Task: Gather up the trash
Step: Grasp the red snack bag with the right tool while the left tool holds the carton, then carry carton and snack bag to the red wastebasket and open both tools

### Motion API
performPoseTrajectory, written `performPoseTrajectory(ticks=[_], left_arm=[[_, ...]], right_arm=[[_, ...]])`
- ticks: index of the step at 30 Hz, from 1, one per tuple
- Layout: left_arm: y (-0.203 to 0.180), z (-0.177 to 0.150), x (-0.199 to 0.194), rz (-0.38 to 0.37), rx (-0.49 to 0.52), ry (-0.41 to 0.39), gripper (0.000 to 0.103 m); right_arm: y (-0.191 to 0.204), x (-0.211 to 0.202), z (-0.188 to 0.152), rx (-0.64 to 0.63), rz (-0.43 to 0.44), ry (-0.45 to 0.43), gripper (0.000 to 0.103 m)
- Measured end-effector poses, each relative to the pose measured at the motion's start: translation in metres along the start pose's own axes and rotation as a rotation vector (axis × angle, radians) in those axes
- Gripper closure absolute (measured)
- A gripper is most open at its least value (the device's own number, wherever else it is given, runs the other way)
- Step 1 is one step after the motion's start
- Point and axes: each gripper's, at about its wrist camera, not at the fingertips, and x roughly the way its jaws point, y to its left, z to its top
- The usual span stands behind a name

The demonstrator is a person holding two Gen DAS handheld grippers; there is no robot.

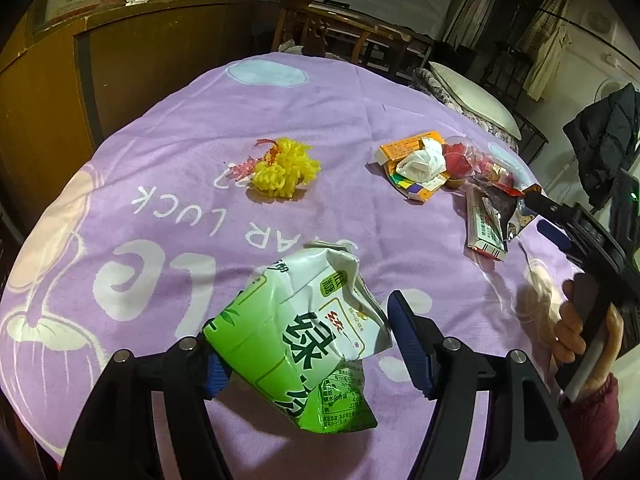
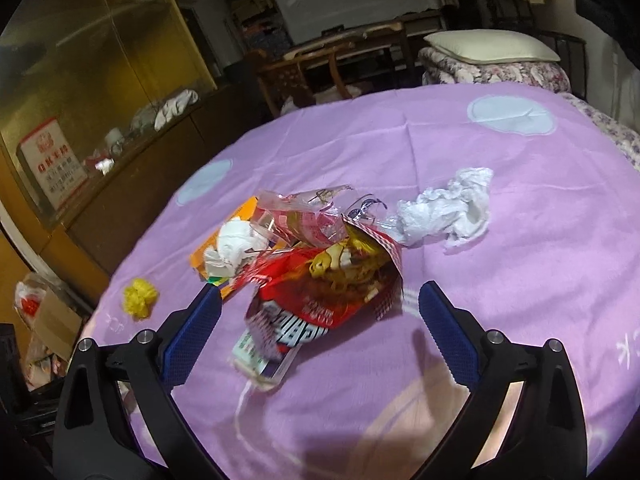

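Observation:
In the left wrist view a crumpled green and white drink carton (image 1: 304, 344) lies between the fingers of my left gripper (image 1: 308, 344), whose jaws stand wide, touching it only at the left pad. A yellow frilly ball (image 1: 284, 170) lies farther back on the purple cloth (image 1: 180, 128). At the right is a trash pile (image 1: 432, 162) with an orange box and white tissue. My right gripper (image 2: 320, 320) is open over a red snack wrapper (image 2: 320, 300) at the near edge of the trash pile (image 2: 288, 236). A crumpled white tissue (image 2: 448, 208) lies to the right.
A brown wooden cabinet (image 1: 60, 92) stands along the left of the table. Wooden chairs (image 1: 320, 32) and a bed with a pillow (image 1: 472, 96) lie behind. A flat white and red box (image 1: 484, 228) lies near the right gripper's fingertip (image 1: 540, 202).

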Motion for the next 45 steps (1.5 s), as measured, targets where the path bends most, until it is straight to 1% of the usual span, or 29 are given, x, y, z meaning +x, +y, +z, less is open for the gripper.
performPoseTrajectory(ticks=[4,5,6,7,8,9,10,13,14,21,27,30,39,42,45], left_arm=[[0.0,0.0,0.004,0.003,0.008,0.01,0.034],[-0.001,0.0,0.004,0.002,0.009,0.011,0.034],[-0.001,0.001,0.005,0.001,0.01,0.011,0.034],[-0.002,0.001,0.005,-0.001,0.01,0.011,0.034],[-0.003,0.002,0.004,-0.003,0.011,0.008,0.034],[-0.004,0.002,0.002,-0.005,0.013,0.003,0.034],[-0.004,0.003,0.0,-0.007,0.015,-0.002,0.034],[-0.007,0.005,-0.011,-0.008,0.022,-0.026,0.034],[-0.007,0.005,-0.014,-0.008,0.025,-0.034,0.034],[-0.008,0.005,-0.041,-0.004,0.018,-0.08,0.034],[-0.008,0.003,-0.071,0.003,0.01,-0.124,0.034],[-0.006,0.0,-0.09,0.008,0.004,-0.15,0.034],[0.008,-0.021,-0.155,0.052,-0.015,-0.225,0.034],[0.016,-0.032,-0.178,0.073,-0.023,-0.246,0.034],[0.027,-0.043,-0.196,0.096,-0.031,-0.254,0.034]], right_arm=[[0.002,0.015,-0.002,-0.032,-0.015,0.026,0.007],[0.002,0.016,-0.003,-0.037,-0.012,0.031,0.008],[0.002,0.017,-0.004,-0.042,-0.012,0.032,0.012],[0.003,0.016,-0.005,-0.053,-0.01,0.031,0.026],[0.004,0.013,-0.005,-0.059,0.003,0.024,0.056],[0.004,0.01,-0.005,-0.059,0.018,0.029,0.073],[0.003,0.006,-0.004,-0.049,0.04,0.027,0.085],[0.006,-0.013,-0.004,-0.044,0.054,-0.028,0.085],[0.008,-0.019,-0.004,-0.051,0.058,-0.039,0.089],[0.023,-0.061,-0.004,-0.065,0.108,-0.112,0.09],[0.039,-0.103,-0.005,-0.083,0.178,-0.168,0.09],[0.051,-0.125,-0.008,-0.1,0.228,-0.191,0.09],[0.1,-0.171,-0.025,-0.183,0.355,-0.229,0.09],[0.119,-0.186,-0.036,-0.21,0.422,-0.225,0.09],[0.135,-0.196,-0.046,-0.24,0.461,-0.219,0.09]])
